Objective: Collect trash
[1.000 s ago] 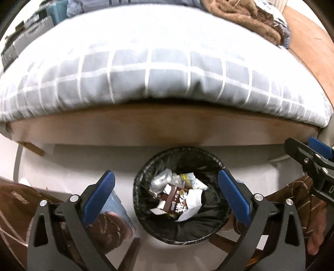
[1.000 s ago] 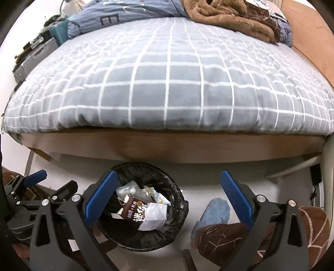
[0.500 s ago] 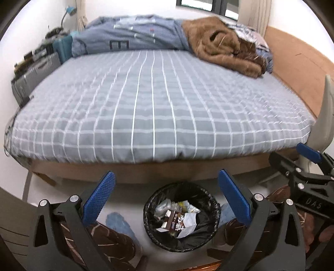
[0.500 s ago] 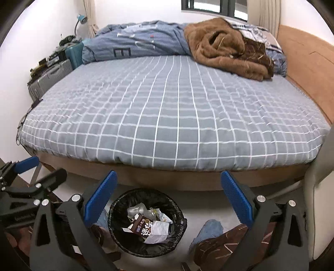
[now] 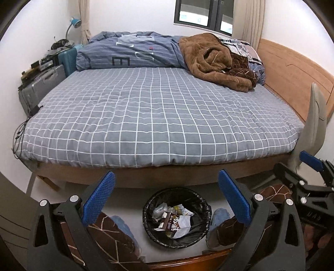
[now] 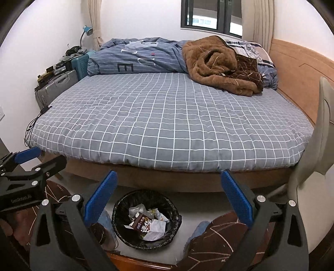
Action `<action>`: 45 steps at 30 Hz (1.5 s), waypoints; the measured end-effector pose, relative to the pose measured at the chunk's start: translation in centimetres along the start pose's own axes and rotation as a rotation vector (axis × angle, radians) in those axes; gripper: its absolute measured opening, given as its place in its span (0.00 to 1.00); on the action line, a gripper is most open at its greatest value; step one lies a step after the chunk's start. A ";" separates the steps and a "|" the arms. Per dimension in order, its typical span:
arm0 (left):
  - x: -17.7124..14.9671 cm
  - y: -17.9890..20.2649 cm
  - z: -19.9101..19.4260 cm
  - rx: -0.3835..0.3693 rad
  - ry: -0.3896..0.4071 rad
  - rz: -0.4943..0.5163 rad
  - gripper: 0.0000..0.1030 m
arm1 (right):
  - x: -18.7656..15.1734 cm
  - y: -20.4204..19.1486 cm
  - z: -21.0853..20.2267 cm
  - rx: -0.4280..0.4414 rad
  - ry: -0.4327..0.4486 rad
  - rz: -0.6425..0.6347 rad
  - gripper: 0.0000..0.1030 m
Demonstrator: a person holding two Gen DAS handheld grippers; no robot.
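Both grippers, left [image 5: 167, 200] & right [image 6: 169, 200], spread w/ nothing held above the trash bin [image 5: 176, 216]; next prob. find more litter.

Left gripper [image 5: 166, 200]: its body runs off the bottom edge; only the spread fingers [image 5: 98, 199] show.
Right gripper [image 6: 169, 200]: likewise cut off at the bottom edge.
Trash bin [image 5: 200, 205]: the litter hides the lower part of its inside; small scraps beside the brown carton [image 5: 170, 224] are too small to name.
Person's legs [image 6: 210, 246]: partly behind the fingers and cut by the frame.
Slippers [image 5: 218, 214]: mostly covered by the trouser legs.
Chair [image 6: 321, 133]: cut off at the right edge.
Shelf clutter [image 5: 37, 64]: far left, too small to identify.
Window [image 6: 210, 15]: top cropped.
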State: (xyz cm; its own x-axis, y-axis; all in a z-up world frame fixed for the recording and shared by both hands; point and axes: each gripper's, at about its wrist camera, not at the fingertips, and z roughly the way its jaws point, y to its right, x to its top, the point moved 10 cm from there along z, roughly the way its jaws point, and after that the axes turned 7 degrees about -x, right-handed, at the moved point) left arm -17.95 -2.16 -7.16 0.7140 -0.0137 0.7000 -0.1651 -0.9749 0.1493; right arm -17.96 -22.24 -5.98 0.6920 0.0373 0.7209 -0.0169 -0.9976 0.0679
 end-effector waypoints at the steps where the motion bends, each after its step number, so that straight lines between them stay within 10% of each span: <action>1: -0.1 -0.1 -0.1 -0.001 -0.002 -0.003 0.94 | 0.0 0.1 -0.1 0.003 -0.004 0.005 0.93; 45: -0.6 -0.8 0.5 0.030 -0.024 0.001 0.94 | -0.7 -0.2 1.0 0.011 -0.026 0.022 0.93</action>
State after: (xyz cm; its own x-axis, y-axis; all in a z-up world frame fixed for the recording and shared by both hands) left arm -17.95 -1.46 -8.06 0.7304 -0.0194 0.6828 -0.1452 -0.9812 0.1274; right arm -17.72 -22.14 -7.17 0.7099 0.0140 0.7041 -0.0247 -0.9987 0.0447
